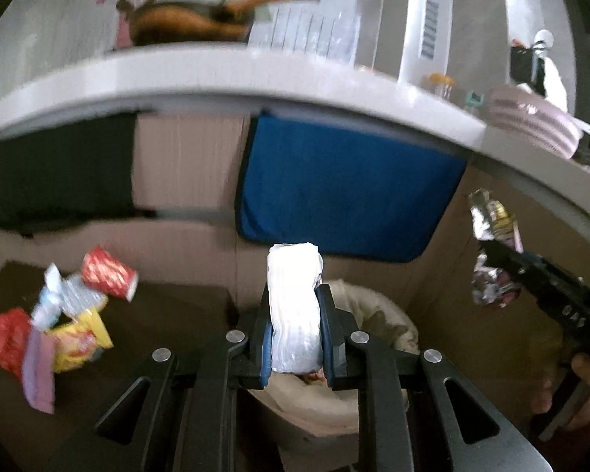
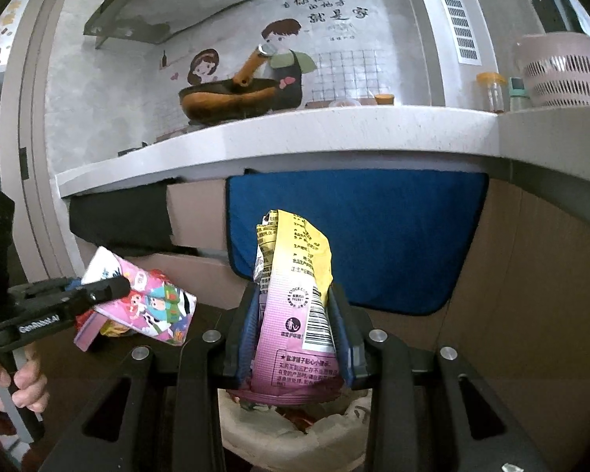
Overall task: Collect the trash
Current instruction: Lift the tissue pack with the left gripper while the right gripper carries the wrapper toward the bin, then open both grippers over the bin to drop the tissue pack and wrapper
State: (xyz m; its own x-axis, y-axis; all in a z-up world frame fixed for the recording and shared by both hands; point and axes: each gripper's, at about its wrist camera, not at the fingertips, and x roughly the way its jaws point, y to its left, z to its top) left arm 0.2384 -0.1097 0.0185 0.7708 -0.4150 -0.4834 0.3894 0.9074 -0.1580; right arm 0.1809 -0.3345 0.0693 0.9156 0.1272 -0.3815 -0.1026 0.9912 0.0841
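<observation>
Wrappers fill both our grippers. Our left gripper (image 1: 295, 338) clenches a white pack (image 1: 294, 306) upright above the lined bin (image 1: 393, 326). Our right gripper (image 2: 299, 338) grips a pink-and-yellow bag (image 2: 295, 295) over the same bin (image 2: 263, 432). More trash (image 1: 63, 318) lies piled on the dark floor to the left.

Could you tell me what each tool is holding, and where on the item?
Left tool: white packet, clamped across its lower half. Right tool: pink-yellow snack bag, clamped around its lower pink part.
</observation>
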